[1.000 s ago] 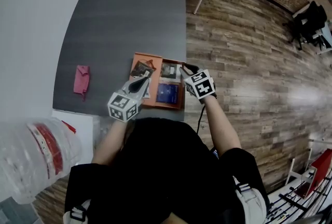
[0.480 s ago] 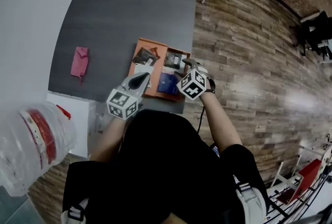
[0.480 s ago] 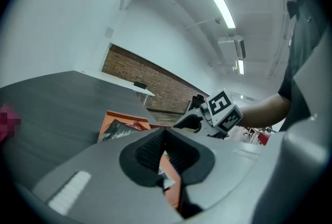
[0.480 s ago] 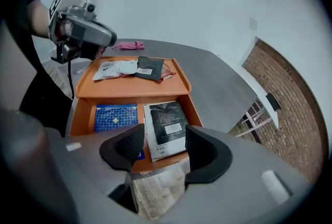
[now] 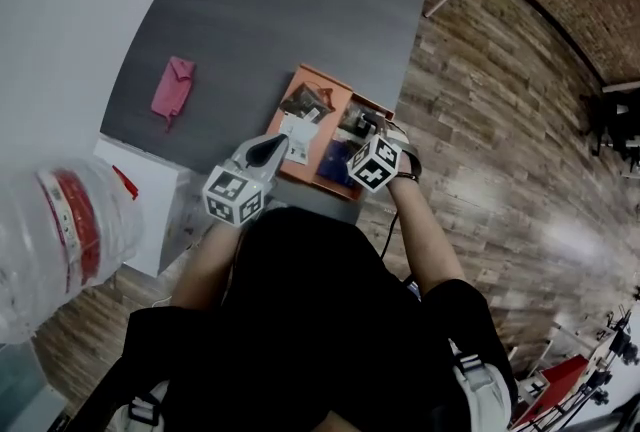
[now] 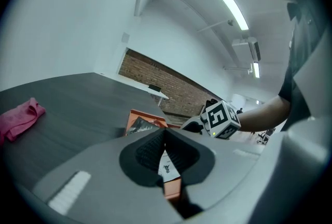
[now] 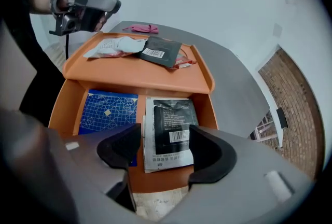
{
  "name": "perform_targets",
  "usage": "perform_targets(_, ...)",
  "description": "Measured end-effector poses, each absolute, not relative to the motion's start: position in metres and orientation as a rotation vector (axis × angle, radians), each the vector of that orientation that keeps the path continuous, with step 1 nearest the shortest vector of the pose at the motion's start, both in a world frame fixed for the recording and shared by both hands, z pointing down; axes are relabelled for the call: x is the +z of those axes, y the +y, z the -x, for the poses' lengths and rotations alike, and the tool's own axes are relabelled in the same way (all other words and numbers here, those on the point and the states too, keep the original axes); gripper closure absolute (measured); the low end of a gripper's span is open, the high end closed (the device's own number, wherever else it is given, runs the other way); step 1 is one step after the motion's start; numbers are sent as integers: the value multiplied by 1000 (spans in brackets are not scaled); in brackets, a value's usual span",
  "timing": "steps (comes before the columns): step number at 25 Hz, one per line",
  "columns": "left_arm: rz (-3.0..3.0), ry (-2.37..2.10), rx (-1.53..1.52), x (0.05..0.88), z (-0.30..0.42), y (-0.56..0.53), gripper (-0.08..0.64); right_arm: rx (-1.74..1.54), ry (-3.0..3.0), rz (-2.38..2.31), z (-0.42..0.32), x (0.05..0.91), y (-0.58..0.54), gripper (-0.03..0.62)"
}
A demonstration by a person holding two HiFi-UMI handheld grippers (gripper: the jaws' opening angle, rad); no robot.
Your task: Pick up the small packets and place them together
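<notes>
An orange tray (image 5: 322, 85) lies at the grey table's near edge. In its lower compartment a blue packet (image 7: 108, 111) lies beside a black barcoded packet (image 7: 174, 124) that rests on a white one. My right gripper (image 7: 166, 149) hovers just above that black packet with its jaws opening, and the pads do not touch it. On the tray's upper part lie a white-and-red packet (image 7: 116, 46) and a dark packet (image 7: 162, 52). My left gripper (image 6: 165, 132) is shut with nothing held, above the tray's left side (image 5: 275, 142).
A pink cloth (image 5: 173, 87) lies on the table (image 5: 280, 10) to the far left. Near my left side stand a large water bottle (image 5: 50, 240) and a white unit (image 5: 140, 210). Wooden floor (image 5: 480, 120) starts right of the table edge.
The right gripper has shifted a little left and nearer over the tray's lower compartment. The head view has swung, so the tray sits more tilted. The left gripper has stayed in place.
</notes>
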State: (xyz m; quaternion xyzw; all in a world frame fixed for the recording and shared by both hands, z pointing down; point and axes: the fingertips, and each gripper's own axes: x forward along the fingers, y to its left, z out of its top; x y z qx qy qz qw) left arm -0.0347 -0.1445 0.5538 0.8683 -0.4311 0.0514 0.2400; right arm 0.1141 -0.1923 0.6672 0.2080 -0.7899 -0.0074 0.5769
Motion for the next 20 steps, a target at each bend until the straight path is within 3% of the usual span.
perform_targets(14,-2311,-1253,145,562,47,-145,560,68,-1802,-378,-115,687,-201,281)
perform_targets(20,-2308,-1250,141,564,46,-146,560,54,-1790,-353,-112,687,-197,303)
